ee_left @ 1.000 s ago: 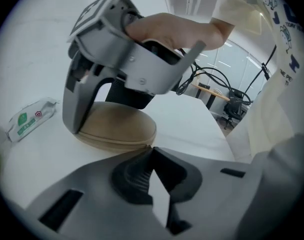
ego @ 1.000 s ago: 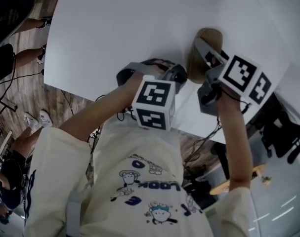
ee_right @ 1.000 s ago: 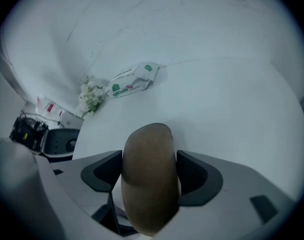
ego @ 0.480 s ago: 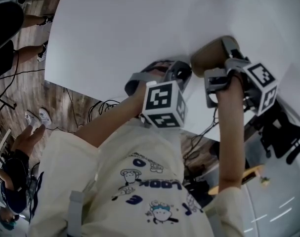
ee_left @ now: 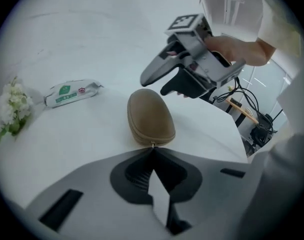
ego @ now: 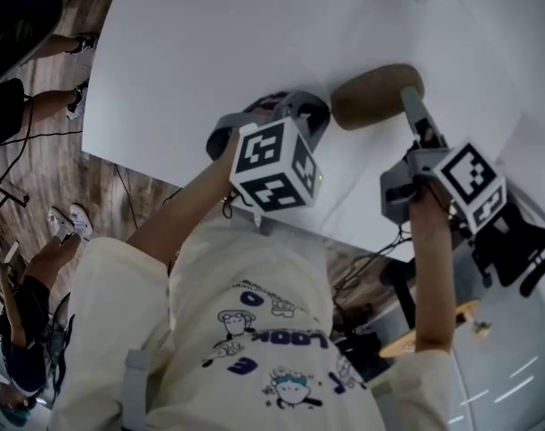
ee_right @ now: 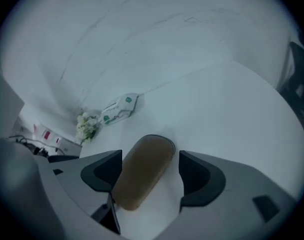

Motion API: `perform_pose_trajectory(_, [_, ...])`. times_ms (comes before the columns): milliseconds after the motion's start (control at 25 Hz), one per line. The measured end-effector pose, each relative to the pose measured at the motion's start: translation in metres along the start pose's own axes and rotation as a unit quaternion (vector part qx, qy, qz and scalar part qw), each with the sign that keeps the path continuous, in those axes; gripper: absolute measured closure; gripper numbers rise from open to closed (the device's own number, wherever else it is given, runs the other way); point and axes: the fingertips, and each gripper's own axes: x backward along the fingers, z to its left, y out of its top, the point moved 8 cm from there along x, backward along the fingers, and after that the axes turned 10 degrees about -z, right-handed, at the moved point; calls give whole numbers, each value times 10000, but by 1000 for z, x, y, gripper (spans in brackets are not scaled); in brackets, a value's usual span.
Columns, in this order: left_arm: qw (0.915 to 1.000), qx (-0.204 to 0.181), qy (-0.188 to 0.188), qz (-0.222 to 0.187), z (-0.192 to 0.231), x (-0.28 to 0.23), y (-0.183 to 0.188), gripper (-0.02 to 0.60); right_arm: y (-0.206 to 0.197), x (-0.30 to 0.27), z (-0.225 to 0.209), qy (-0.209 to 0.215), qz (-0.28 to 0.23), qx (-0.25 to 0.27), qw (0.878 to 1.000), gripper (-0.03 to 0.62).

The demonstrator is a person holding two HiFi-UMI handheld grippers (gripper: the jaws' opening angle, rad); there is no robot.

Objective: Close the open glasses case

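Note:
A tan glasses case (ego: 373,95) lies closed and flat on the white table (ego: 218,43). In the left gripper view the case (ee_left: 150,115) sits just ahead of my left gripper (ee_left: 153,147). Its jaws meet in a point at the case's near end, where a small zip pull shows. I cannot tell if the pull is pinched. My right gripper (ee_right: 150,158) is open, and the case (ee_right: 141,176) lies lengthwise between its spread jaws, with a gap on the right side. From the head view the right gripper (ego: 408,101) reaches the case from the lower right, and the left gripper (ego: 306,115) is at its left end.
A white and green tissue packet (ee_left: 71,93) and a small bunch of white flowers (ee_left: 6,109) lie farther back on the table. The table's near edge (ego: 164,173) runs under my arms. Chairs and other people's legs (ego: 48,106) are on the wooden floor to the left.
The right gripper has pulled back from the case toward the lower right. The case now lies flat and closed. The left gripper has shifted slightly left and stays at the case's end.

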Motion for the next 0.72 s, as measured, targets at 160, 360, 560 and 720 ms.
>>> perform_pose_trajectory(160, [10000, -41, 23, 67, 32, 10, -1, 580, 0, 11, 7, 761, 815, 2085, 9716, 259])
perform_pose_trajectory(360, [9992, -310, -118, 242, 74, 20, 2, 580, -13, -3, 45, 1647, 1240, 6073, 7672, 251])
perform_pose_trajectory(560, [9967, -694, -245, 335, 100, 21, 9, 580, -30, -33, 63, 1985, 1573, 7311, 6335, 238])
perform_pose_trajectory(720, [9911, -1172, -342, 526, 100, 21, 11, 580, -38, -57, 70, 2022, 1778, 7380, 6188, 240])
